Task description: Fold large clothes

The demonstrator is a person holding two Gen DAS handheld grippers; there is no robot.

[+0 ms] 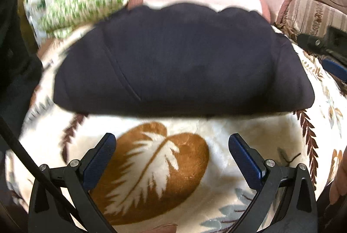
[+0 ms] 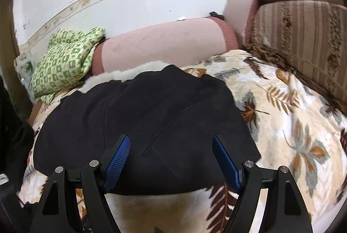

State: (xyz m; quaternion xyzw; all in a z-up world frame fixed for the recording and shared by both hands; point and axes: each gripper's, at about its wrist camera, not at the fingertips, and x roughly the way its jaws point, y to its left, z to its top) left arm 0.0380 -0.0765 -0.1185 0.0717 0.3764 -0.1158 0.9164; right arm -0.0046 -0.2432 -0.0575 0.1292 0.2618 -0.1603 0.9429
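Note:
A dark navy garment [image 1: 180,59] lies folded into a broad flat bundle on a cream blanket with brown leaves [image 1: 164,167]. My left gripper [image 1: 172,139] is open above the blanket, just short of the garment's near edge, with nothing between its blue pads. In the right wrist view the same garment [image 2: 141,120] spreads across the blanket [image 2: 292,115]. My right gripper [image 2: 171,141] is open over the garment's near right part. Its blue pads [image 2: 119,159] stand wide apart, and I cannot tell if they touch the cloth.
A green-and-white patterned cloth [image 2: 65,68] is heaped at the back left. A pink bolster [image 2: 164,44] lies behind the garment, along a white wall. A striped sofa cushion [image 2: 303,37] stands at the right. The right gripper's body [image 1: 325,48] shows at the left wrist view's right edge.

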